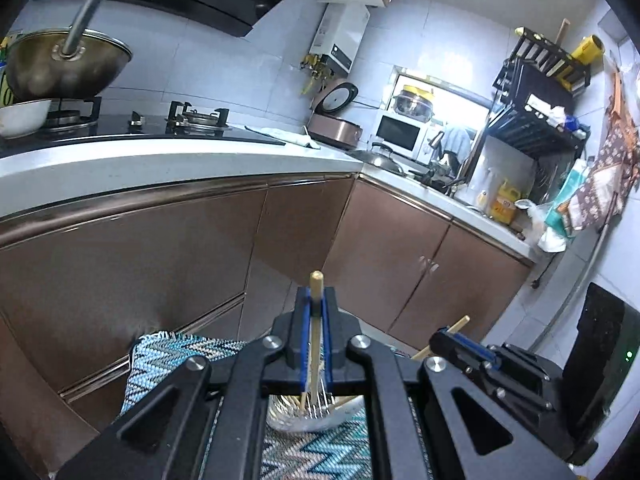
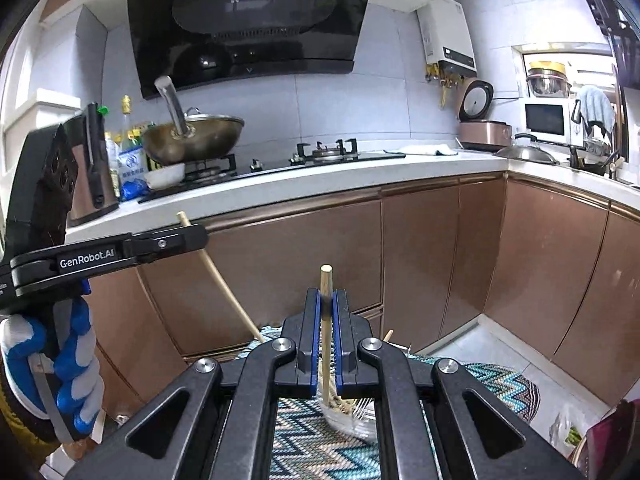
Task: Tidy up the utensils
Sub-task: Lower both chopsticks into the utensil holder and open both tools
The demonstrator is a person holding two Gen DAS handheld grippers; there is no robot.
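My left gripper [image 1: 316, 300] is shut on a wooden chopstick [image 1: 316, 320] that stands upright, its lower end in a clear glass container [image 1: 296, 416] holding several utensils. My right gripper [image 2: 326, 300] is shut on another wooden chopstick [image 2: 326, 332], also upright over the same glass container [image 2: 352, 416]. In the right wrist view the left gripper [image 2: 192, 234] appears at the left with its chopstick [image 2: 224, 284] slanting down. In the left wrist view the right gripper [image 1: 444, 338] shows at the right with its chopstick [image 1: 460, 324]. The container sits on a zigzag-patterned cloth [image 1: 320, 456].
Brown cabinet fronts [image 1: 200, 256] stand ahead below a white countertop [image 1: 160, 164]. A stove [image 2: 320, 152] with a wok [image 2: 192, 140] is on it, with a rice cooker [image 2: 484, 128], microwave [image 2: 546, 120] and dish rack [image 1: 536, 112] farther right. A tiled floor [image 2: 480, 344] lies below.
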